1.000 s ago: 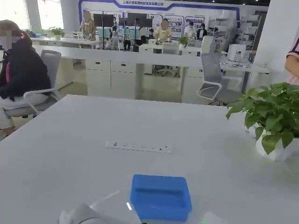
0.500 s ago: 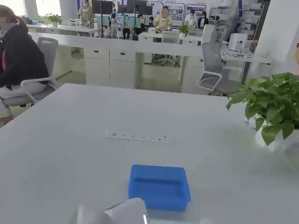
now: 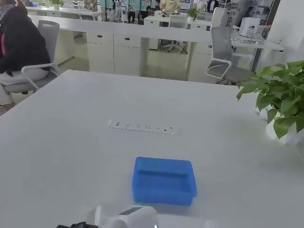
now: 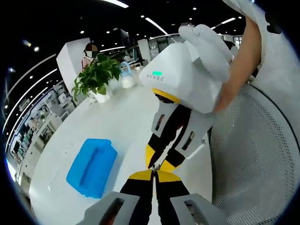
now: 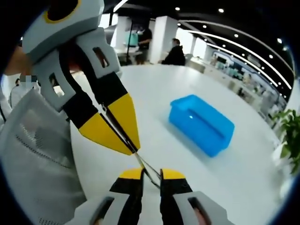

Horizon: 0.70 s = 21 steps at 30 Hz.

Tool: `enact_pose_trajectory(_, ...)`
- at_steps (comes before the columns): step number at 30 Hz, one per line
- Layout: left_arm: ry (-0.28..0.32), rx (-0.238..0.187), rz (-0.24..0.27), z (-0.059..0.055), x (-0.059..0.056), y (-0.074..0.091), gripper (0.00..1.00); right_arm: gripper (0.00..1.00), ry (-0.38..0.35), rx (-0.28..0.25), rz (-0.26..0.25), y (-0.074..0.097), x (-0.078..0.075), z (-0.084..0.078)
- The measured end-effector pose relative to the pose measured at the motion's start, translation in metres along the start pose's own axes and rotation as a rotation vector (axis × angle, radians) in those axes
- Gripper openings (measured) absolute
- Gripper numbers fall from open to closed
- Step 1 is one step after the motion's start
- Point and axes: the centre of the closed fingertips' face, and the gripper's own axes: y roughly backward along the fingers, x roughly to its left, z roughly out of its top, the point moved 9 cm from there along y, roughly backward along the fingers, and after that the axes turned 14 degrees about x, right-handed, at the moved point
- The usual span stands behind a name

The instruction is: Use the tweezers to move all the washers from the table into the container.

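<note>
Tweezers [image 5: 144,164] held over the white table [image 5: 154,93] near the blue container [image 5: 201,124], long axis running from the left gripper [image 5: 132,149], clenched on one end, to the right gripper [image 5: 151,176], jaws narrowly parted round the other end, grip unclear; small lettering [image 4: 154,76] on its white housing roughly "KENSE".

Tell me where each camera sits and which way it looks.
Head view: on the person's headset, looking down over the white table at the blue plastic container; a gripper's white casing shows below.
Left gripper view: on the left gripper, looking along it at the right gripper; the person's forearm shows.
Right gripper view: on the right gripper, facing the left gripper and thin metal tweezers.
Shared: all three see the container.
</note>
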Motion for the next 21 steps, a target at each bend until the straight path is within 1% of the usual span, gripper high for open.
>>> enact_pose_trajectory(1,0.012,0.005,-0.019,-0.004,0.004,0.0,0.0,0.11,-0.026,-0.025,0.017,0.0,-0.001,0.0)
enact_pose_trajectory(2,0.006,0.023,-0.019,-0.007,0.006,-0.001,0.0,0.12,-0.045,-0.025,0.016,0.0,-0.003,-0.001)
enact_pose_trajectory(3,-0.018,0.062,-0.026,-0.014,0.008,-0.002,0.0,0.14,-0.061,-0.028,0.03,0.001,-0.003,-0.002)
enact_pose_trajectory(4,-0.029,0.075,-0.026,-0.017,0.009,-0.003,0.0,0.15,-0.067,-0.031,0.039,0.003,-0.003,-0.003)
enact_pose_trajectory(6,-0.04,0.115,-0.04,-0.023,0.011,-0.007,0.0,0.17,-0.081,-0.04,0.026,0.01,-0.003,-0.006)
enact_pose_trajectory(7,-0.052,0.117,-0.032,-0.026,0.012,-0.01,0.0,0.17,-0.09,-0.048,0.022,0.016,-0.003,-0.008)
enact_pose_trajectory(9,-0.055,0.154,-0.049,-0.032,0.014,-0.015,0.0,0.18,-0.126,-0.064,0.02,0.024,-0.003,-0.012)
enact_pose_trajectory(10,-0.066,0.16,-0.051,-0.033,0.015,-0.018,0.0,0.18,-0.155,-0.078,0.008,0.03,-0.004,-0.016)
enact_pose_trajectory(11,-0.076,0.171,-0.048,-0.035,0.016,-0.02,0.0,0.18,-0.169,-0.08,-0.001,0.034,-0.005,-0.019)
enact_pose_trajectory(12,-0.082,0.189,-0.055,-0.037,0.016,-0.023,0.0,0.18,-0.189,-0.086,-0.006,0.04,-0.005,-0.023)
enact_pose_trajectory(14,-0.078,0.204,-0.066,-0.041,0.017,-0.03,0.0,0.19,-0.239,-0.103,-0.017,0.05,-0.006,-0.029)
enact_pose_trajectory(15,-0.077,0.217,-0.071,-0.044,0.017,-0.032,0.0,0.19,-0.263,-0.112,-0.016,0.054,-0.006,-0.03)
enact_pose_trajectory(16,-0.082,0.231,-0.073,-0.046,0.017,-0.036,0.0,0.2,-0.302,-0.125,-0.011,0.059,-0.006,-0.033)
enact_pose_trajectory(17,-0.085,0.234,-0.073,-0.047,0.017,-0.038,0.0,0.21,-0.326,-0.136,-0.013,0.065,-0.006,-0.031)
enact_pose_trajectory(19,-0.088,0.257,-0.079,-0.05,0.018,-0.043,0.0,0.21,-0.344,-0.146,-0.024,0.072,-0.008,-0.034)
enact_pose_trajectory(21,-0.078,0.291,-0.093,-0.053,0.019,-0.047,0.0,0.21,-0.357,-0.15,-0.041,0.075,-0.009,-0.035)
